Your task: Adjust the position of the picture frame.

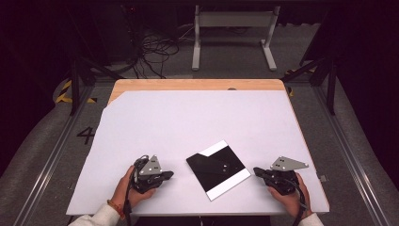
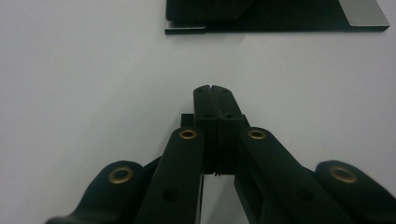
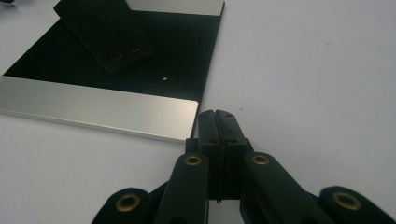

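The black plate point(image 1: 218, 169) with silver end strips is lying flat on the table point(image 1: 197, 122), between the left gripper point(image 1: 169, 175) and right gripper point(image 1: 256, 171). Both are clenched on nothing. It is looking stiff, thin, slippery; taking its edges seems best.

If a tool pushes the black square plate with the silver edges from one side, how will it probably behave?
The black plate looks flat, thin and stiff, so it would likely slide, not bend or tip. The white table cover seems smooth, so it may slide easily. A push away from its middle might turn it, and the smaller black piece lying on top might shift.
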`<state>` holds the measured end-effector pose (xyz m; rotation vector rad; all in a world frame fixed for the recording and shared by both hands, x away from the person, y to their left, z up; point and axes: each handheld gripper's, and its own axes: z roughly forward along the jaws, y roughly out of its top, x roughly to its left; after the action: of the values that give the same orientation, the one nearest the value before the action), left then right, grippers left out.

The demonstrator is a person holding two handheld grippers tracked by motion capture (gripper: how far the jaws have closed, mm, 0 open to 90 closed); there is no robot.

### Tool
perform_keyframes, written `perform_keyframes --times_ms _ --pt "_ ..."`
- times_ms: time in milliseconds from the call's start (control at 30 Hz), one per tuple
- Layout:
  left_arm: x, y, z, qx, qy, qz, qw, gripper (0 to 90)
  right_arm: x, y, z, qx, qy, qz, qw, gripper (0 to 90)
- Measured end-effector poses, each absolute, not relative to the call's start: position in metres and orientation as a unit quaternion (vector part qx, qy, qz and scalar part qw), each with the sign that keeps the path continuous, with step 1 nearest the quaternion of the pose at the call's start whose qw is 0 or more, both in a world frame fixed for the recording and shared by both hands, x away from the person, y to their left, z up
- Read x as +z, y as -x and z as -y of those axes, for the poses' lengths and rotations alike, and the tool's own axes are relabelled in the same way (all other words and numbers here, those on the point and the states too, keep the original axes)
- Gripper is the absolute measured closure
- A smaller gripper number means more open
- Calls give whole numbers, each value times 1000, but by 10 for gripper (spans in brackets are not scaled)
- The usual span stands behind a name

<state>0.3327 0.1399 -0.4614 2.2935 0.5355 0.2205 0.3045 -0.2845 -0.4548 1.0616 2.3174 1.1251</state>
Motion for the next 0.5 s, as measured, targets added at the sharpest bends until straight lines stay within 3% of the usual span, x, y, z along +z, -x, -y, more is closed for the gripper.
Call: perform_keyframes --times_ms 500 --pt "-464 -354 -102 105 -899 -205 372 900 -457 -308 274 383 -374 -828 168 900"
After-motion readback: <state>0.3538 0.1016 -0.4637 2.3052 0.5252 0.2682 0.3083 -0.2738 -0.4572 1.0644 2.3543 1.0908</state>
